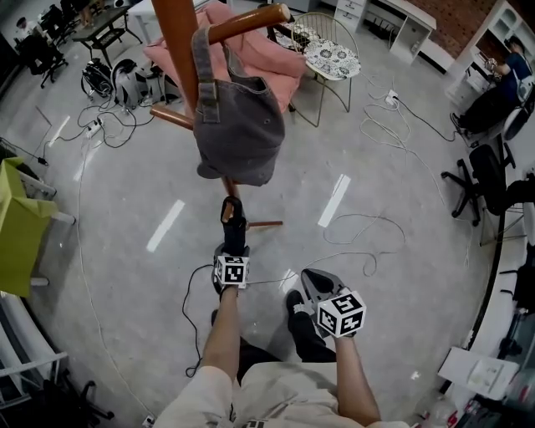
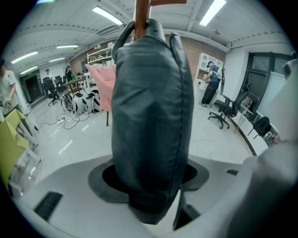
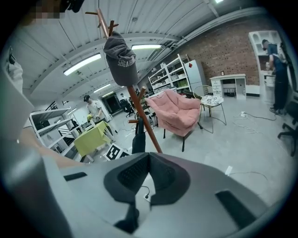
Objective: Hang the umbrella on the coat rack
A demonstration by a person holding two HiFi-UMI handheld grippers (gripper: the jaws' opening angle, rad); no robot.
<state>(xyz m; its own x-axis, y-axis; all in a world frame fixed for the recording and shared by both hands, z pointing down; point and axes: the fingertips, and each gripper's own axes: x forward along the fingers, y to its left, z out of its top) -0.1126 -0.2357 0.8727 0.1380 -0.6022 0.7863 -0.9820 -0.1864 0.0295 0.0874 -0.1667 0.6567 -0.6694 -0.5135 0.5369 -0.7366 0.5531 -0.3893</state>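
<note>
The wooden coat rack (image 1: 177, 42) rises in front of me, with a grey cap (image 1: 240, 125) hanging on one of its pegs. My left gripper (image 1: 232, 251) is shut on a folded black umbrella (image 1: 233, 224), which points up towards the rack's pole just under the cap. In the left gripper view the umbrella (image 2: 151, 121) fills the middle between the jaws (image 2: 149, 186), and the pole (image 2: 141, 14) shows above it. My right gripper (image 1: 313, 282) is shut and empty, to the right of the left one. The right gripper view shows its jaws (image 3: 147, 160) closed, with the rack (image 3: 142, 116), cap (image 3: 120, 56) and umbrella (image 3: 138, 139) ahead.
A pink armchair (image 1: 255, 54) and a round wire side table (image 1: 332, 60) stand behind the rack. A yellow-covered table (image 1: 18, 226) is at the left. Cables (image 1: 376, 226) trail over the grey floor. Office chairs (image 1: 483, 180) stand at the right, and bags (image 1: 125, 79) at the back left.
</note>
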